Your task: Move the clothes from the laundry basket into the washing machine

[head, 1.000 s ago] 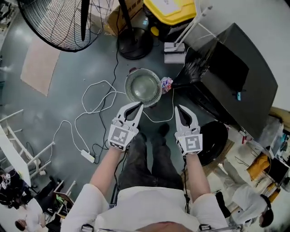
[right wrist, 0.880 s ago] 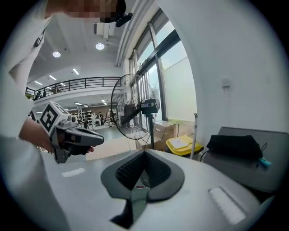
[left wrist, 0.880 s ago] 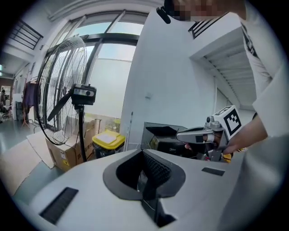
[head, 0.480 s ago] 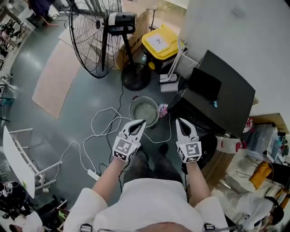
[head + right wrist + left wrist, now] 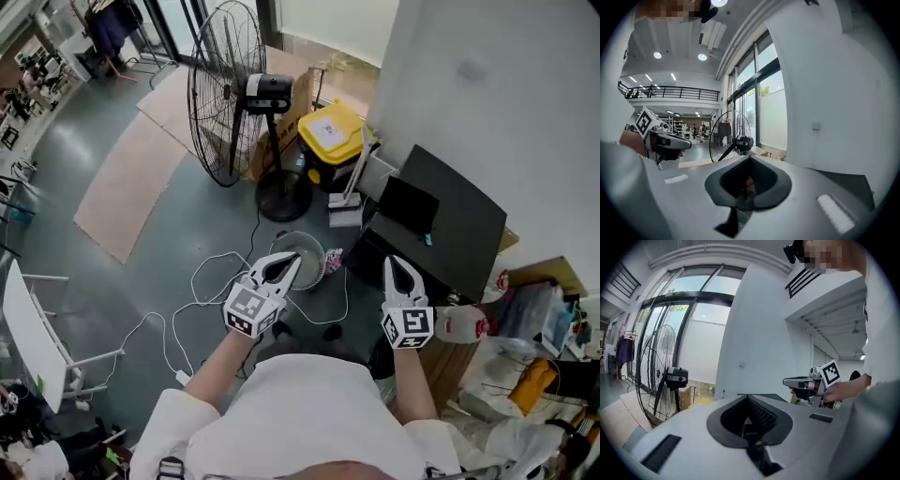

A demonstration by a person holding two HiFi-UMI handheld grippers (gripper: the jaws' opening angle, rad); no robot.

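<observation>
Both tools are empty and pressed together. The left tool (image 5: 292, 261) and the right tool (image 5: 399, 265) each show, in their own gripper views, jaws that meet with nothing between them. The person holds them side by side in front of the chest, pointing almost level and well above the floor (image 5: 141, 244). That reads as a neutral carrying pose rather than a reach, since nothing lies within their grasp.

The round laundry basket (image 5: 302, 253) stands on the floor far below, just past the left tool's tip in the head view. A small colourful item (image 5: 334, 260) lies just beside its right rim. The basket's inside looks pale, and I cannot tell whether any clothes lie in it.

No washing machine is clearly identifiable, though the dark slanted unit (image 5: 450, 220) by the wall on the right may belong to it. A white cable (image 5: 211, 272) loops over the floor beside the basket, so going down toward it calls for care. The moving of clothes looks not yet begun
</observation>
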